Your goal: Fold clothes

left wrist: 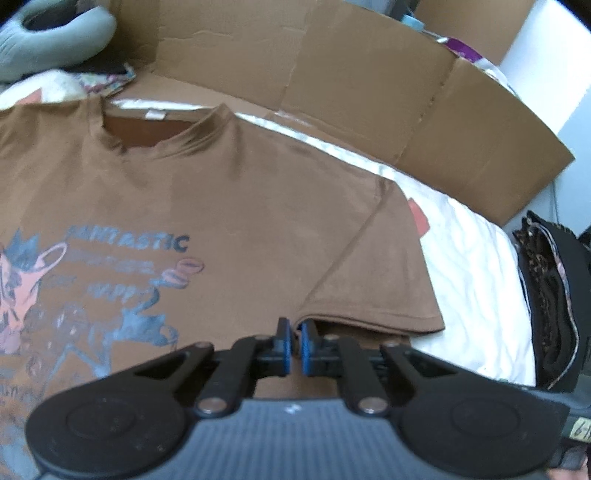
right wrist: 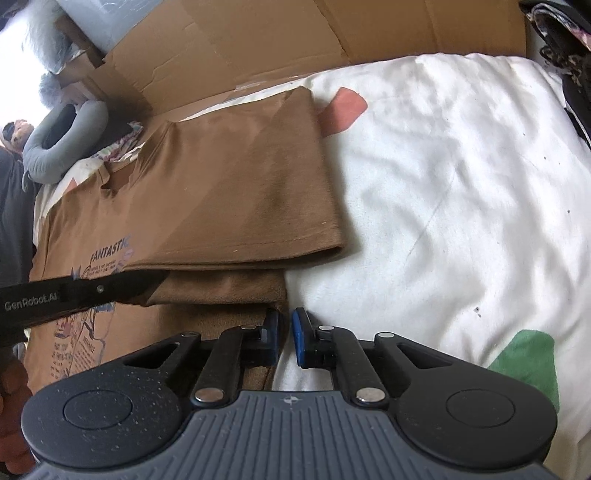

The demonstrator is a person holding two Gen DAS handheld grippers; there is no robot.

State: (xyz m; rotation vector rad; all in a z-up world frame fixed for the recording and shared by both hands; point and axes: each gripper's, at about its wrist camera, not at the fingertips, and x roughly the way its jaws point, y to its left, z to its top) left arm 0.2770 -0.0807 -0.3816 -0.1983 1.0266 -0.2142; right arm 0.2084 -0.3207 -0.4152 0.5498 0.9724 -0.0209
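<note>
Spread flat on a white bed sheet (right wrist: 443, 177), the brown T-shirt (left wrist: 221, 192) lies front up, its "FANTASTIC" print (left wrist: 129, 243) and blue-and-pink graphic facing the left wrist camera, collar toward a wall of flattened cardboard (left wrist: 369, 81). One short sleeve (left wrist: 373, 280) reaches toward the sheet's bare part. The left gripper (left wrist: 294, 341) sits at the armpit just below that sleeve's hem, its blue pads nearly together; whether any cloth is pinched between them cannot be told. The right gripper (right wrist: 286, 338) sits at the shirt's side edge, where brown cloth meets white sheet, its pads drawn close with a narrow gap; the left pad lies against the fabric's edge, and a firm grip cannot be confirmed. A grey neck pillow (left wrist: 55, 33) lies beyond the collar, and dark folded clothes (left wrist: 550, 302) are stacked past the sheet's far side.
</note>
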